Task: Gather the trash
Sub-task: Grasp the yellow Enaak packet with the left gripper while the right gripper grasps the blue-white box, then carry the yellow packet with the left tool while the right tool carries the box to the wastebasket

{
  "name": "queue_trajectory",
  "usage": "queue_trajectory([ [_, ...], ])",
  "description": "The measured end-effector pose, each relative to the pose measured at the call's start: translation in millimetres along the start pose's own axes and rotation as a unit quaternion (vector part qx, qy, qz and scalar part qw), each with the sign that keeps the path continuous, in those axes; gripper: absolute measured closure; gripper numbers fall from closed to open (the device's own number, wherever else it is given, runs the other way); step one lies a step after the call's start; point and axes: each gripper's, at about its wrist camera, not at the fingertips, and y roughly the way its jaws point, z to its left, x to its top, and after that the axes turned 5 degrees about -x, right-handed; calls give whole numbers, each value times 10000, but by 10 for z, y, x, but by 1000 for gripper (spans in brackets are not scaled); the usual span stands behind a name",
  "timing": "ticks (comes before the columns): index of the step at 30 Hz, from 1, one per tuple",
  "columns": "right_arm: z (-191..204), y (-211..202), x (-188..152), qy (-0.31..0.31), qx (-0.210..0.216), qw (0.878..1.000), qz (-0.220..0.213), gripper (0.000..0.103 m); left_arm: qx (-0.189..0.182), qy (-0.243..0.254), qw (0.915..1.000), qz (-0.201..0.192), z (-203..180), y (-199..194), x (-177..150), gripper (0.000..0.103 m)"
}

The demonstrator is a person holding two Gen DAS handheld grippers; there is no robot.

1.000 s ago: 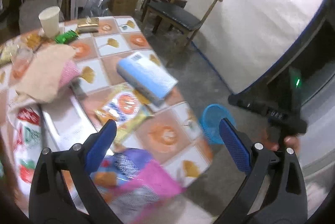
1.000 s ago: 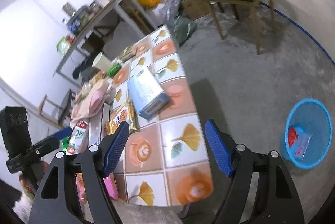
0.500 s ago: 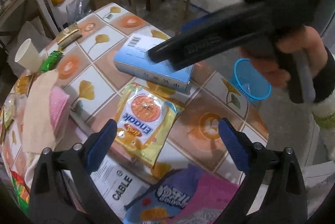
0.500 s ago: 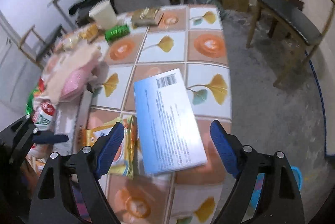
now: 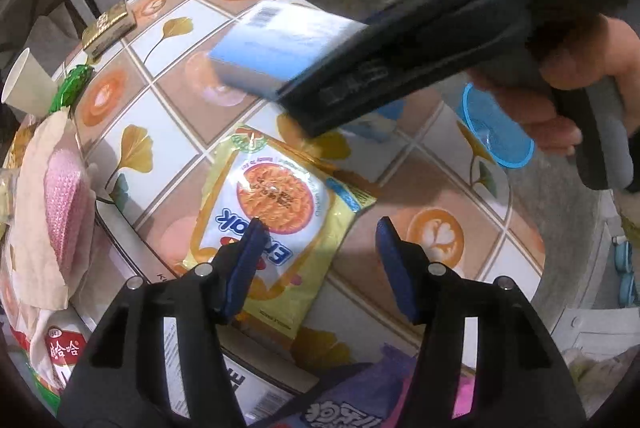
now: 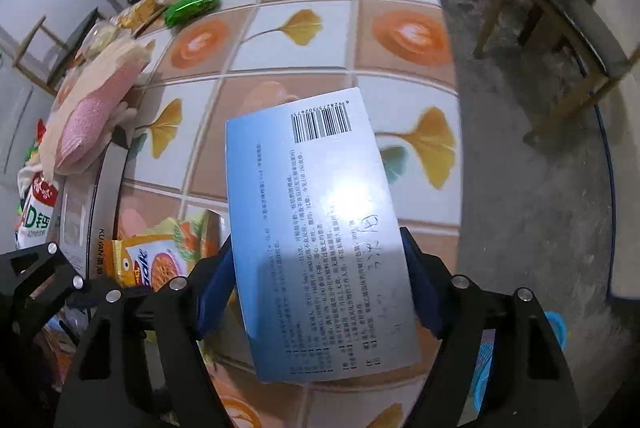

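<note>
Blue box (image 6: 316,228) (barcoded) between right gripper (image 6: 320,288) pads

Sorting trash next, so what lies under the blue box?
Under the blue box lie the tiled tabletop and an edge of the yellow snack packet. Anything directly beneath its middle is covered.

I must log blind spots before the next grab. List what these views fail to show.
- Blue bin: left wrist view, partly behind the right gripper's body; contents unreadable.
- Blue box: right wrist view, small print illegible; left wrist view, motion-blurred.
- Purple packet: cut off by the bottom edge.
</note>
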Motion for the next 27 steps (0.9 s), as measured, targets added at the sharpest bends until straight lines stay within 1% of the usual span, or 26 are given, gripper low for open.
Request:
queue_trajectory([
  [3, -155, -43, -121, 295, 144, 9995, -22, 30, 27, -5, 10000, 34, 13, 31, -5, 48],
  [6, -315, -96, -314, 611, 276, 9977, -69, 30, 95, 26, 9999, 103, 7, 75, 17, 48],
  [10, -501, -199, -686, 1061, 479, 9930, -191, 30, 314, 78, 9991, 277, 0, 162, 58, 48],
  [12, -543, -261, -885, 1191, 557, 9909, -290, 30, 291, -26, 9991, 310, 7, 168, 76, 48],
  [17, -574, -383, -1236, 1427, 749, 9859, -460, 30, 344, -67, 9990, 263, -18, 178, 127, 56],
  [20, -563, -441, -1399, 1552, 882, 9823, -568, 30, 398, 60, 9990, 202, -43, 183, 134, 61],
  [24, -536, -496, -1530, 1633, 934, 9796, -699, 30, 406, 125, 9989, 194, -85, 182, 140, 72],
  [26, -536, -510, -1568, 1680, 998, 9780, -731, 30, 424, 95, 9988, 207, -91, 176, 143, 74],
  [27, -539, -523, -1585, 1715, 1025, 9769, -756, 30, 440, 87, 9988, 195, -96, 174, 150, 78],
])
